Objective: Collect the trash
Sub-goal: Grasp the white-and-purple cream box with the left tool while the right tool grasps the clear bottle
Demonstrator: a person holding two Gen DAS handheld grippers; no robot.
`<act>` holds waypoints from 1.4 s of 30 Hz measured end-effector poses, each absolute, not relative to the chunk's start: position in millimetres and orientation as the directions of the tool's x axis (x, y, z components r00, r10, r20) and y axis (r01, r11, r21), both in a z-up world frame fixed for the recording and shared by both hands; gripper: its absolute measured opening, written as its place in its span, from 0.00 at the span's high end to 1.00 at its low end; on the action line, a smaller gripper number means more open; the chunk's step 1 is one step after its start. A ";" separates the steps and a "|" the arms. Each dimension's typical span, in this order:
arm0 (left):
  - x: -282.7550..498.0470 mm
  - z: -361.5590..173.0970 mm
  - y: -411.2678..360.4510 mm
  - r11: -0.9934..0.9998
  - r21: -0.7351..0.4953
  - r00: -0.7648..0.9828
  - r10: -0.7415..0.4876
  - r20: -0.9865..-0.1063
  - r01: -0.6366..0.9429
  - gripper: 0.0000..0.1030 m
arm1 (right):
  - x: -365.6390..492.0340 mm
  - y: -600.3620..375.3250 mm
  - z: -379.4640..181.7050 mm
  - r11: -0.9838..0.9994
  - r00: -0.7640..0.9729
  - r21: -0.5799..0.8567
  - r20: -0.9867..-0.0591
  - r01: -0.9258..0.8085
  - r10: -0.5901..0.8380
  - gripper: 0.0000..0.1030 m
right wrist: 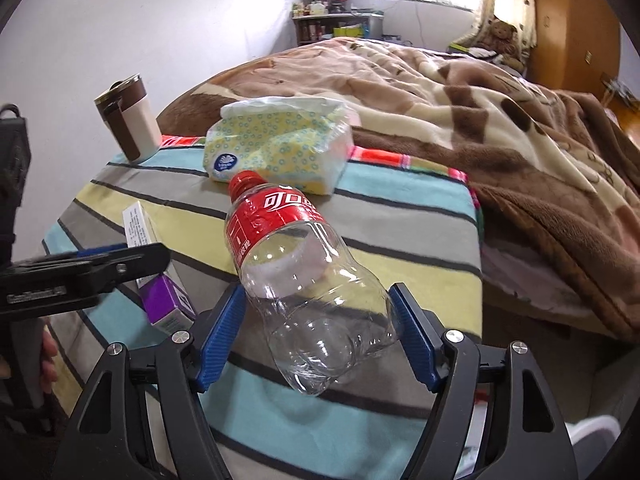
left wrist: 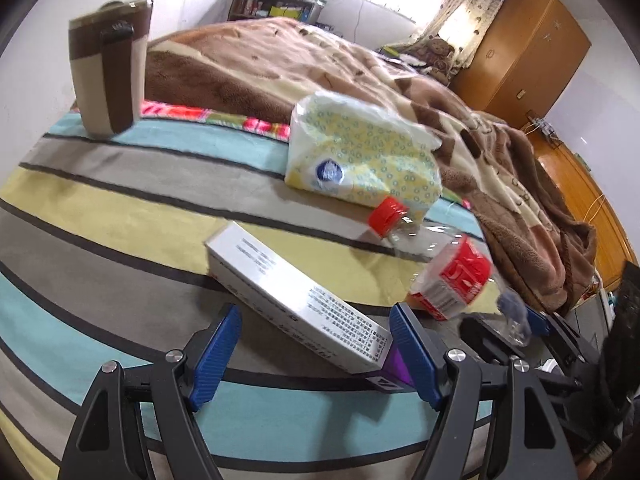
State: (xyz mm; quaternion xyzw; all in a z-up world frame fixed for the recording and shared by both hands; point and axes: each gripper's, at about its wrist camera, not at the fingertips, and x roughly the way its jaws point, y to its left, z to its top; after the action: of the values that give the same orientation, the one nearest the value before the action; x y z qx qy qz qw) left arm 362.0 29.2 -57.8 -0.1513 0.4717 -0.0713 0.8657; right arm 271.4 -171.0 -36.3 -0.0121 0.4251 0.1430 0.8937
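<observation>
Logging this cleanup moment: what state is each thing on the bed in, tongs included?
Plastic bottle: empty, capped, lying between the right tongs, grip unclear.
White box: closed, lying flat between the open left tongs.
Tissue pack: torn open, lying flat.
Travel mug: upright, lid on.
Brown blanket: rumpled.

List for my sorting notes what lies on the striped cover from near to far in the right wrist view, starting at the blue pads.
Empty plastic bottle → tissue pack → brown-and-cream travel mug.
</observation>
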 end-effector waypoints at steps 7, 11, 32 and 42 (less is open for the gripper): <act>361.5 -64.2 15.6 0.952 -0.305 0.528 -0.245 -0.813 -0.028 0.26 | 265.8 -179.0 -37.8 0.964 0.602 0.117 -0.761 -0.237 0.241 0.28; 350.8 -59.7 15.6 0.968 -0.250 0.529 -0.205 -0.824 -0.014 0.26 | 259.8 -178.9 -39.5 0.961 0.590 0.128 -0.767 -0.245 0.252 0.28; 359.8 -69.1 28.9 0.932 -0.341 0.531 -0.228 -0.816 -0.122 0.44 | 251.4 -179.8 -43.3 0.964 0.588 0.149 -0.768 -0.222 0.254 0.29; 351.9 -65.4 16.8 0.964 -0.264 0.533 -0.203 -0.822 -0.039 0.56 | 238.6 -180.0 -37.7 0.966 0.642 0.149 -0.724 -0.212 0.253 0.32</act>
State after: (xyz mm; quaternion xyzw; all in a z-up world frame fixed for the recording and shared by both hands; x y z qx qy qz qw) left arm 351.9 16.8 -65.4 -0.1261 0.4811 -0.0473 0.8663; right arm 238.6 -180.0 -37.7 0.0249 0.4031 0.1283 0.9058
